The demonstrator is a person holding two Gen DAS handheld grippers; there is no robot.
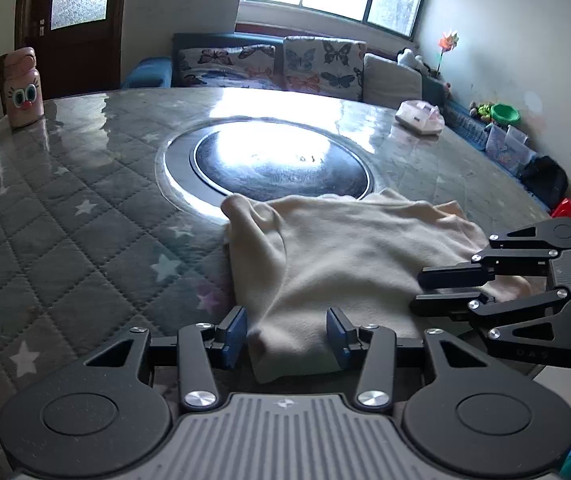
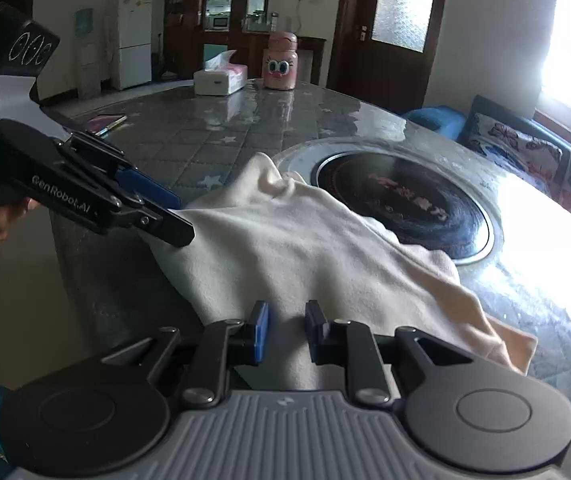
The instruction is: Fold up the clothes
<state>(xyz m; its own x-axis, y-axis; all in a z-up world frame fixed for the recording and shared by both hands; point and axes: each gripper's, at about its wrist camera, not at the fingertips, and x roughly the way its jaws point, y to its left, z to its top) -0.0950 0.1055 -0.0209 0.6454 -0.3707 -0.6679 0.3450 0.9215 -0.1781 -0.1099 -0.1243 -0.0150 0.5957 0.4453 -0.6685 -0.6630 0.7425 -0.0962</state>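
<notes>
A cream garment [image 1: 349, 256] lies rumpled on the grey star-quilted table [image 1: 65, 220], near its front edge, with its far side reaching the round black hob. My left gripper [image 1: 286, 336] is open at the garment's near left corner. A fold of cloth bulges loosely between its blue pads [image 1: 236, 334]. My right gripper [image 1: 431, 286] comes in from the right, shut on the garment's right edge. In the right wrist view the garment [image 2: 305, 248] rises in a ridge into the right gripper [image 2: 287, 332]. The left gripper [image 2: 183, 220] is at the cloth's left corner, held by a hand.
A round black hob [image 1: 281, 160] sits in the table's middle. A pink cartoon-face bottle [image 2: 281, 64] and a tissue box [image 2: 219, 78] stand at the far side, with a flat book [image 2: 105, 122] near the edge. A wrapped package [image 1: 419, 116] lies far right. A sofa with butterfly cushions [image 1: 317, 64] stands behind the table.
</notes>
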